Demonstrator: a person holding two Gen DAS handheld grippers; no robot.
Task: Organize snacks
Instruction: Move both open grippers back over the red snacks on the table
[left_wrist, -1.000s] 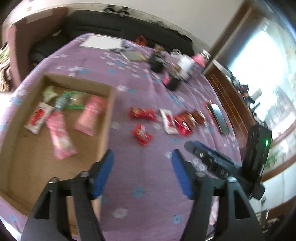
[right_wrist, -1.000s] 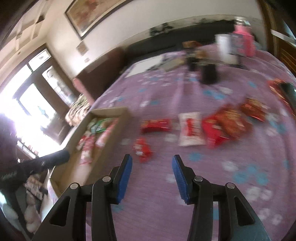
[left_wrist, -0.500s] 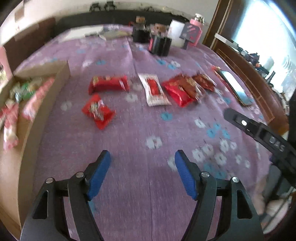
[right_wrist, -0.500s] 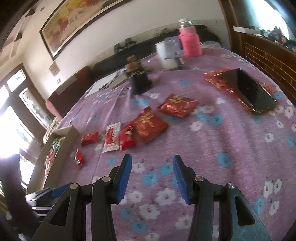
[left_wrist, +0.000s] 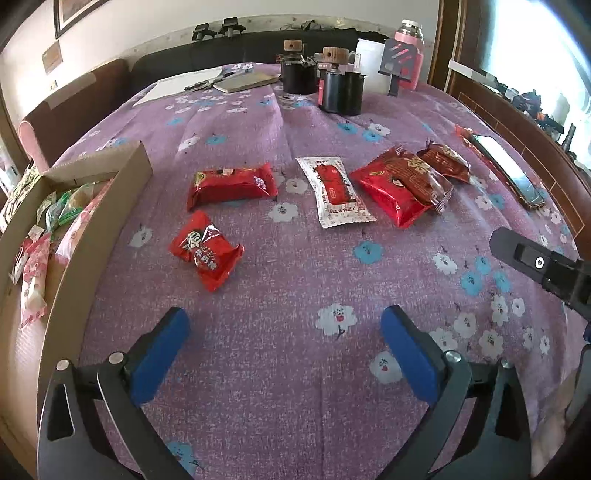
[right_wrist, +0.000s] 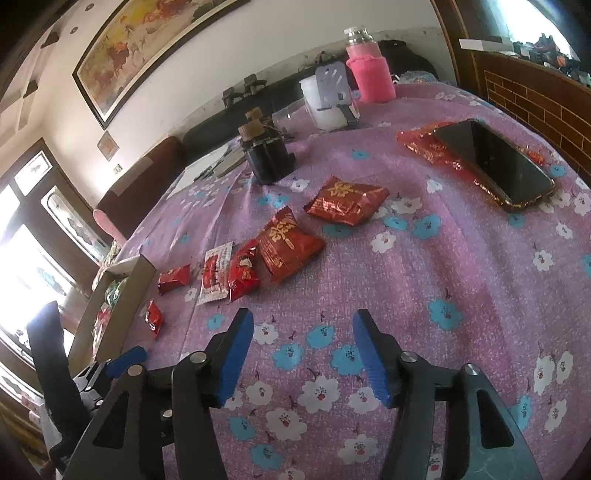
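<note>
Several red snack packets lie on the purple flowered tablecloth (left_wrist: 295, 369): a small crumpled red one (left_wrist: 207, 251), a long red one (left_wrist: 232, 184), a white-and-red sachet (left_wrist: 334, 191), a large red bag (left_wrist: 402, 186) and a dark red packet (left_wrist: 445, 162). A cardboard box (left_wrist: 107, 206) at the left holds green and pink snacks (left_wrist: 35, 269). My left gripper (left_wrist: 284, 332) is open and empty, just short of the crumpled packet. My right gripper (right_wrist: 303, 332) is open and empty, short of the red bags (right_wrist: 288, 243).
A phone (left_wrist: 506, 170) lies on a red wrapper at the right edge. Black jars (left_wrist: 340, 88), a white cup and a pink bottle (left_wrist: 406, 59) stand at the back, beside papers and a notebook (left_wrist: 243, 79). The right gripper's body (left_wrist: 543, 266) shows at the right.
Both grippers swung right, away from the box, and now face the loose packets. My left gripper's jaws have opened wider. Nothing was picked up.
</note>
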